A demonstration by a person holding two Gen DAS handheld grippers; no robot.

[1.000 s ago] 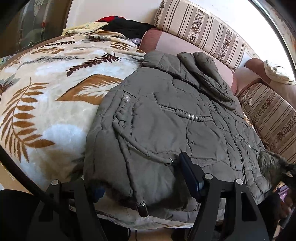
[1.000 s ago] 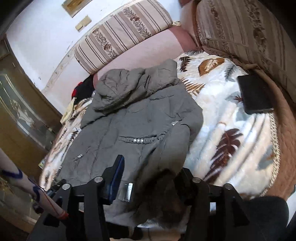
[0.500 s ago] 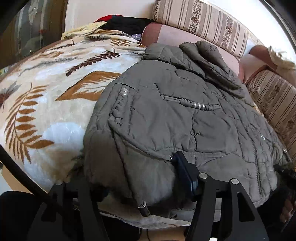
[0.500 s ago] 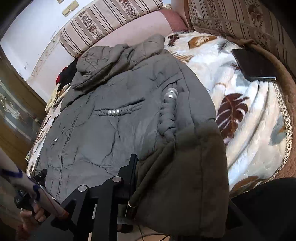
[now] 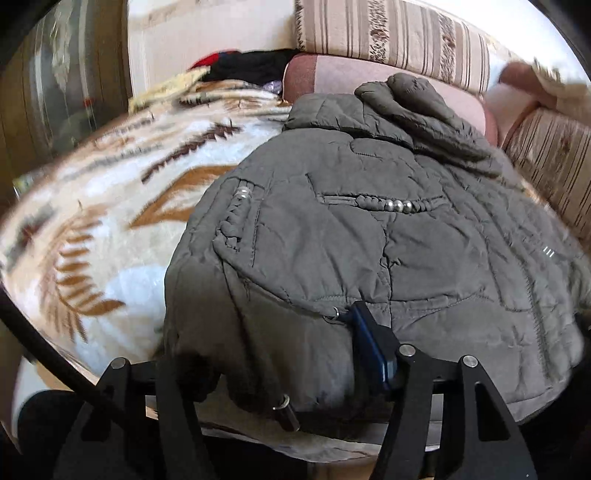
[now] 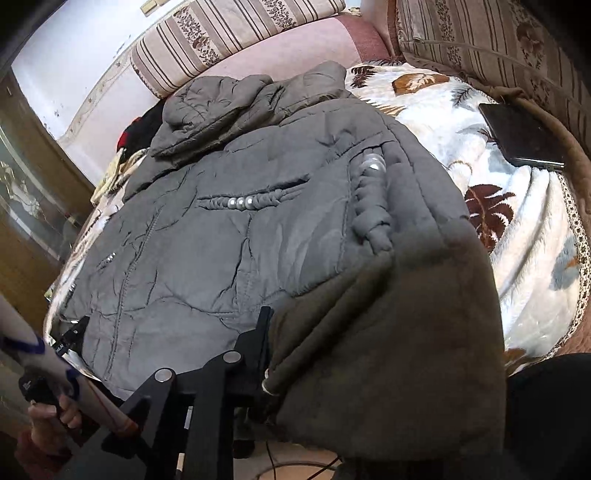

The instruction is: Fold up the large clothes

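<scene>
A grey padded jacket (image 5: 369,236) lies spread, hood away from me, on a leaf-patterned blanket (image 5: 110,221). Its near hem bunches between the fingers of my left gripper (image 5: 266,339); the blue pad (image 5: 369,347) presses on the fabric and the other finger is buried under it. In the right wrist view the jacket (image 6: 240,240) fills the middle. My right gripper (image 6: 284,332) is shut on a thick fold of its near corner, which covers one finger. The left gripper (image 6: 70,336) shows at the jacket's far hem corner, held by a hand (image 6: 48,410).
Striped cushions (image 5: 388,33) back the sofa behind and to the right. A pile of red and black clothes (image 5: 251,64) sits at the far corner. A black flat device (image 6: 524,136) lies on the blanket (image 6: 517,240) to the right. A wooden cabinet (image 6: 22,221) stands left.
My right gripper dropped onto the jacket's near corner and shut on a fold, which now drapes over one finger. My left gripper moved in closer, rolled a little and tightened on the hem.
</scene>
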